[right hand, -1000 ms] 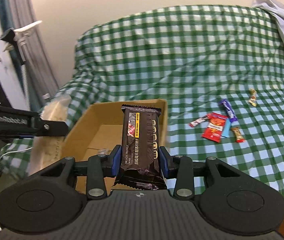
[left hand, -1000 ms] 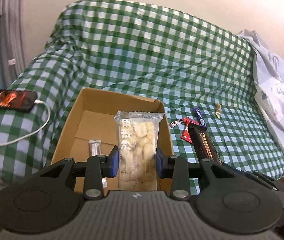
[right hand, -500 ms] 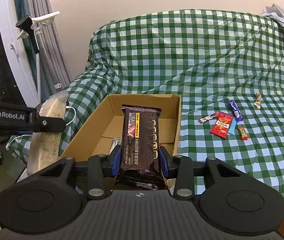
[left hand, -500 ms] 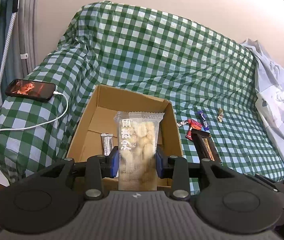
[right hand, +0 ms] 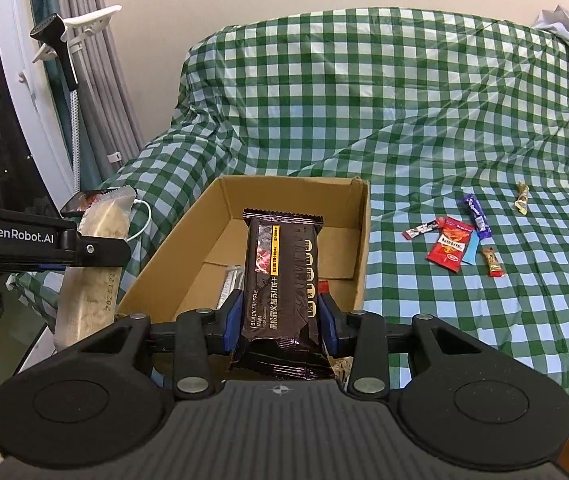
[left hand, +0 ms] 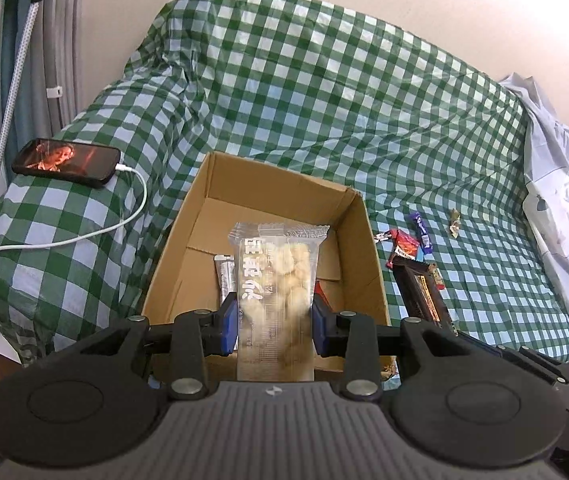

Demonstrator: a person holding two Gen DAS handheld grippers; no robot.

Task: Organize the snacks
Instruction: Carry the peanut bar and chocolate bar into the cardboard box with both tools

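Left gripper clamped on a clear packet of pale puffed snacks; right gripper clamped on a dark cracker pack labelled "Black Truffle Ham" — both held upright over the near end of an open cardboard box. A silver wrapper lies on the box floor. The box rests on a bed covered by a green-and-white checked cloth. Loose small snacks lie on the cloth right of the box, apart from it. A lit phone with white cable rests at the bed's left corner; grey curtains and a plain cream wall stand behind — crumpled white bedding at right.
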